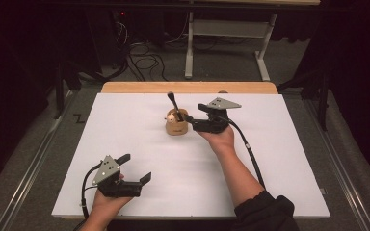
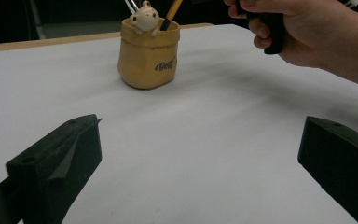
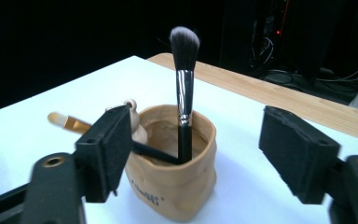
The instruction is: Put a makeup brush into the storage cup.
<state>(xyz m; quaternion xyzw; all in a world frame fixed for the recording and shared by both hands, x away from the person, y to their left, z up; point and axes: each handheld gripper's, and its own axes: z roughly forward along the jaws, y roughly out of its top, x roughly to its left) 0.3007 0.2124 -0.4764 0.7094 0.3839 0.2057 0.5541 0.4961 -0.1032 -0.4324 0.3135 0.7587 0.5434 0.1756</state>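
A tan, bag-shaped cup (image 1: 177, 126) stands on the white table top (image 1: 125, 125), just past the middle. A black make-up brush (image 3: 184, 84) with a silver collar stands upright in it, bristles up. A tan-handled brush (image 3: 67, 122) leans out over the rim beside a small animal figure (image 2: 144, 18). My right gripper (image 3: 200, 154) is open, its jaws on either side of the cup (image 3: 177, 182) and apart from the upright brush. In the high view this gripper (image 1: 192, 114) is just right of the cup. My left gripper (image 1: 136, 167) rests open near the front left with nothing between its jaws.
A wooden strip (image 1: 188, 87) runs along the table's far edge. Beyond it lie floor cables (image 1: 144, 60) and a white desk frame (image 1: 226, 33). Metal rails (image 1: 33, 163) run along both sides of the table.
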